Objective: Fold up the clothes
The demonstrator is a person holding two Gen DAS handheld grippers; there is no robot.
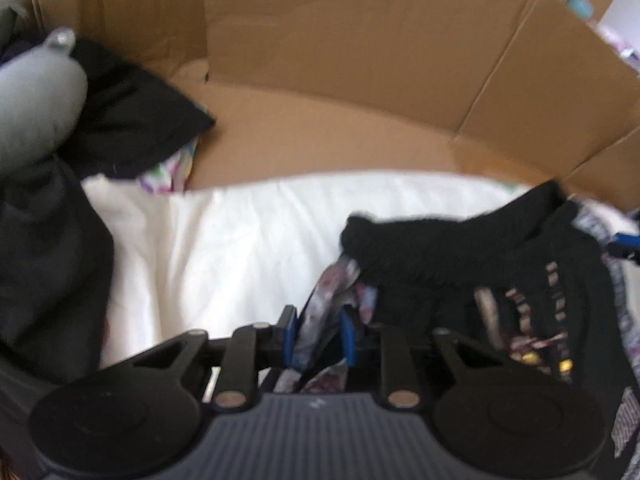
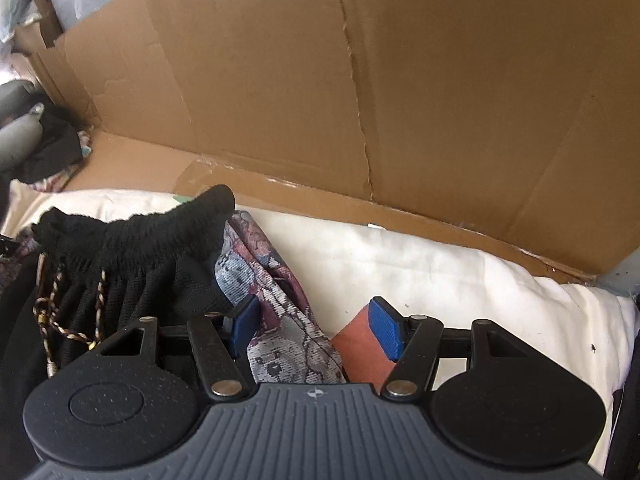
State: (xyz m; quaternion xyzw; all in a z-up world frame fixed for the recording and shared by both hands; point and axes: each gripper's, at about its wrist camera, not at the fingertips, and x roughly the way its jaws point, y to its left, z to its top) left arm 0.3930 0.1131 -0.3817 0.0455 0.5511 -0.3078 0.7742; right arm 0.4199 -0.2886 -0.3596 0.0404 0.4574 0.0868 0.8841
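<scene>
A floral patterned garment (image 1: pixel 332 280) lies on the white sheet (image 1: pixel 240 248) under a black garment (image 1: pixel 440 248) that has an elastic waistband and a braided drawstring (image 1: pixel 520 300). My left gripper (image 1: pixel 318 334) is shut on a bunched fold of the patterned cloth, its blue pads (image 1: pixel 288 332) pressing on it from both sides. In the right wrist view the same patterned garment (image 2: pixel 280 320) runs down between the wide-set fingers of my right gripper (image 2: pixel 316 326), which is open. A terracotta cloth piece (image 2: pixel 360 354) lies by its right pad (image 2: pixel 386 328). The black waistband (image 2: pixel 140 236) sits to its left.
A tall cardboard wall (image 2: pixel 320 100) stands right behind the sheet (image 2: pixel 480 280), with a flap folded onto the surface. More dark clothes (image 1: pixel 132 112) and a grey rounded object (image 1: pixel 36 92) are heaped at the far left. Bare sheet lies right of the right gripper.
</scene>
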